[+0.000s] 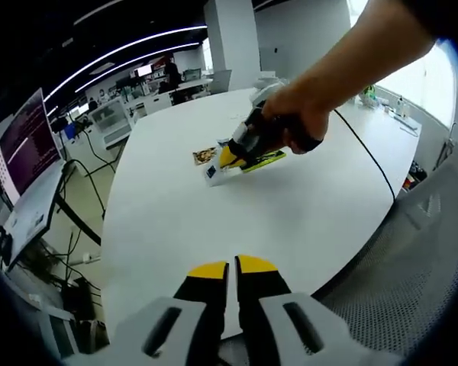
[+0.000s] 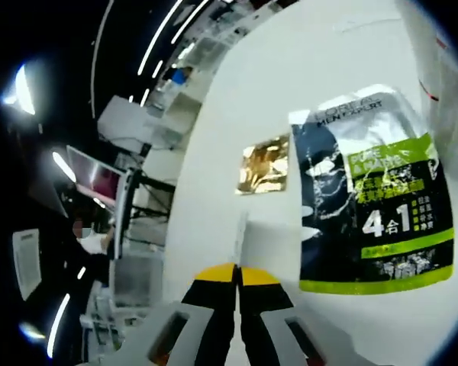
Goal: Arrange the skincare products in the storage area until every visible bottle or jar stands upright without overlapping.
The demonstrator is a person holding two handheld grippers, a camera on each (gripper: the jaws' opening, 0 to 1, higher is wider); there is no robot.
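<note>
On the white table (image 1: 183,229) lie three flat skincare sachets close together: a gold one (image 1: 204,155), a white one (image 1: 214,174) and a black-and-green one (image 1: 265,160). A person's hand holds my right gripper (image 1: 227,158) down over them. In the right gripper view the black-and-green sachet (image 2: 374,191) lies flat at the right and the gold sachet (image 2: 263,164) is in the middle. My right gripper (image 2: 235,274) is shut on the thin edge of the white sachet (image 2: 240,229). My left gripper (image 1: 230,268) hovers near the table's front edge, shut on nothing.
A white object with red marks (image 2: 443,84) stands at the far right of the sachets. A black cable (image 1: 366,149) runs across the table. A mesh chair (image 1: 412,267) sits at the lower right, and a monitor (image 1: 23,145) stands off the table's left.
</note>
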